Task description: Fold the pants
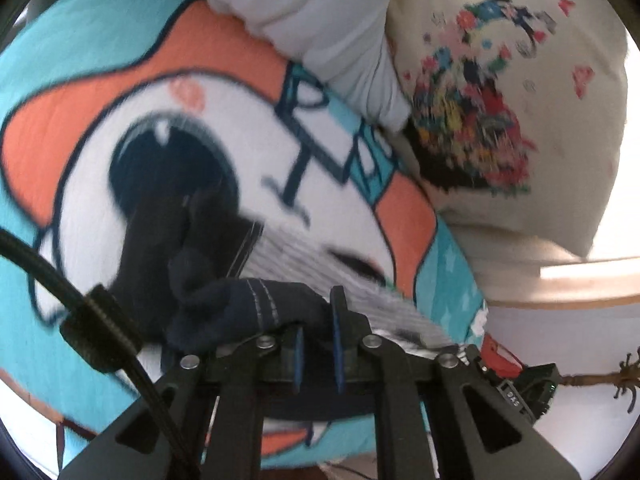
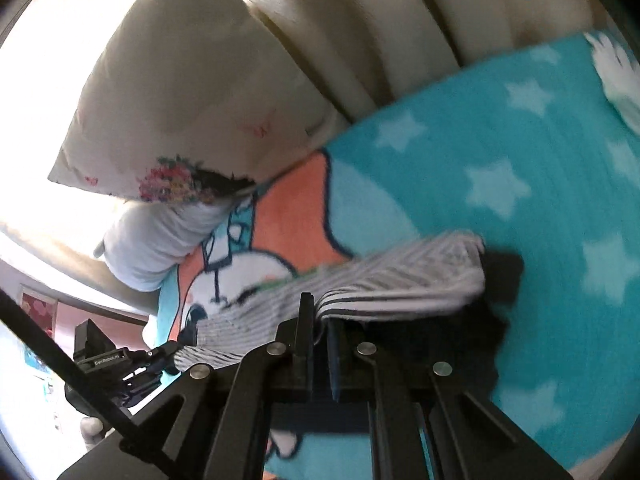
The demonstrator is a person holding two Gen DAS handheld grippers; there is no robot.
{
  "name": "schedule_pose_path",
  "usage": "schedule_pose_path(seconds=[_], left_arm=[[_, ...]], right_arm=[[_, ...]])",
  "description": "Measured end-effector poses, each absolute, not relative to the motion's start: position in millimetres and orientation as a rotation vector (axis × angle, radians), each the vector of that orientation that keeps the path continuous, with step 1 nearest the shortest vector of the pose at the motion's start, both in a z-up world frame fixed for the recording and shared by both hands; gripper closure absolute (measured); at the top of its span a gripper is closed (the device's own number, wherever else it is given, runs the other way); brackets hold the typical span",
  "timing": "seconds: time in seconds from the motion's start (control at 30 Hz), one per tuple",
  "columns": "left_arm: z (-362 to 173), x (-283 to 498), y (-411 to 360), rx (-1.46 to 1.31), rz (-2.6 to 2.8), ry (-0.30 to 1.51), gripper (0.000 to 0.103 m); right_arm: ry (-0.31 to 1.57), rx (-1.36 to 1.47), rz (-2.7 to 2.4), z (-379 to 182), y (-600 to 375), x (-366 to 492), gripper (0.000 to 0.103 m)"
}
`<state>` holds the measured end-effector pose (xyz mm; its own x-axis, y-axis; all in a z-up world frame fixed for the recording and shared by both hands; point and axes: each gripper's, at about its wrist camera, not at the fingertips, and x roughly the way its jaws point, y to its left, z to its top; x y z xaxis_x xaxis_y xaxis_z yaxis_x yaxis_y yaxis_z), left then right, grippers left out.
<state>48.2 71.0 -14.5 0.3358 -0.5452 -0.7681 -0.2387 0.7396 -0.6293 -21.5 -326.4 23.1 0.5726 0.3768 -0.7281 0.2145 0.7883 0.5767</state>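
Striped grey cloth is hanging between the two tools: the pants (image 2: 352, 284) are being carried above a turquoise cartoon blanket (image 2: 520, 152), stretched from one gripper to the other. The right gripper (image 2: 320, 336) is pinching an edge of the striped fabric, its fingers drawn narrow with the cloth bunching just ahead of the tips and trailing off toward the other tool. The left gripper (image 1: 318, 340) is also closed down to a narrow gap, and a dark navy part of the pants, seemingly a cuff or waistband, is wadding up just beyond and to the left of its tips, while the striped part is fanning away to the right of them. Whether the fabric is truly seated between the left pads or only draped over them is hard for me to tell, since the blur is smearing the edge. Further out past the left fingers, a floral pillow (image 1: 500, 100) and a pale rolled cushion (image 1: 332, 28) are lying at the far edge of the blanket. What I would be worrying about is the grip: both holds look like small bites on a bunched edge, so a quick swing could be pulling a layer free and letting one leg drop. The two tools also seem to be holding unequal amounts, which might be laying the fold down skewed or with a wrinkle trapped inside.
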Motion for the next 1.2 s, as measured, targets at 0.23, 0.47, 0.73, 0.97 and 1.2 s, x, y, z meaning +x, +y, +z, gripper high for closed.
schedule_pose_path(seconds=[0.23,0.47,0.73,0.97,1.2], left_arm=[[-23.8,112.1,60.3,-0.683,-0.167,1.222,0.092],[-40.8,155.3,64.2,-0.702,-0.173,1.221,0.085],[-27.3,165.7,74.8,-0.694,-0.203,1.183,0.062],[-18.8,147.3,89.3,-0.669,-0.189,1.205,0.055],[-2.4,96.0,55.9,-0.404,-0.182,1.19,0.054]], right_arm=[[1.017,0.662,0.062,5.9,-328.2,52.5,0.097],[1.037,0.689,0.032,-18.1,-337.7,109.5,0.096],[0.973,0.677,-0.023,-7.3,-352.6,134.9,0.063],[0.928,0.687,-0.084,13.6,-381.7,118.4,0.048],[0.99,0.628,-0.127,2.9,-391.1,62.6,0.048]])
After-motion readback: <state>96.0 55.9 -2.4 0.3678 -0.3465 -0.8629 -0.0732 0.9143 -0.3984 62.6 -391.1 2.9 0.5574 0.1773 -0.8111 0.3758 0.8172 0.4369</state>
